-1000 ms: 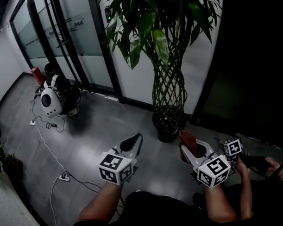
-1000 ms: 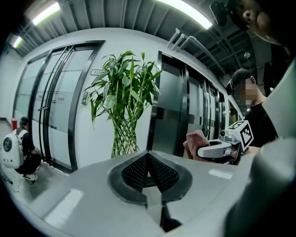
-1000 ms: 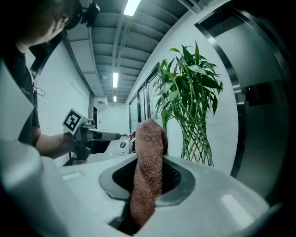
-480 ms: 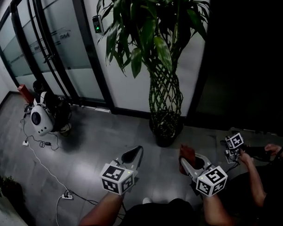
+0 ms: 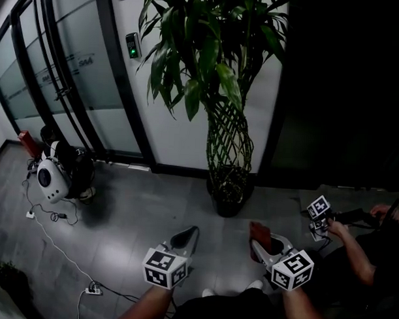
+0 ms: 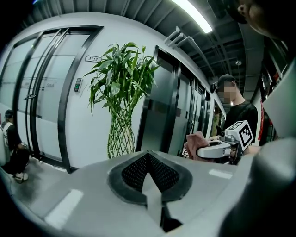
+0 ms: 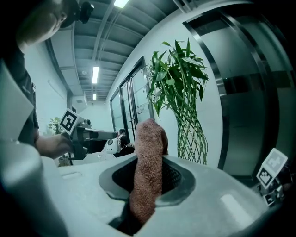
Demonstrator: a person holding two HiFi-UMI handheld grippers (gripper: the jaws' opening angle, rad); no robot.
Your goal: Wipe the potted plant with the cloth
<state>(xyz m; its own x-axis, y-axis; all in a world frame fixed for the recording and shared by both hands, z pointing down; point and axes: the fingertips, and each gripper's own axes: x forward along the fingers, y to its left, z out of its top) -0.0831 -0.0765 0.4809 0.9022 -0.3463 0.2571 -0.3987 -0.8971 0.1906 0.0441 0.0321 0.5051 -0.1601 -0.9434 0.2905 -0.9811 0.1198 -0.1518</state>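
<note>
A tall potted plant (image 5: 216, 64) with a braided green stem (image 5: 229, 147) stands in a dark pot (image 5: 227, 199) against the white wall; it also shows as the plant (image 6: 119, 92) in the left gripper view and the plant (image 7: 182, 88) in the right gripper view. My right gripper (image 5: 258, 237) is shut on a reddish-brown cloth (image 7: 147, 171), which sticks up between its jaws, the same cloth (image 5: 259, 233) low in the head view. My left gripper (image 5: 185, 239) is shut with nothing in it. Both hang low, short of the pot.
Glass doors (image 5: 52, 78) with black frames run along the left. A white helmet-like device (image 5: 48, 180) and cables (image 5: 59, 239) lie on the grey floor at left. Another person's hand holding a marker-cube gripper (image 5: 318, 211) is at right. Dark panels (image 5: 345, 95) stand right of the plant.
The head view has tilted up, so more of the plant and wall shows. Both grippers sit lower in the frame and keep their hold unchanged.
</note>
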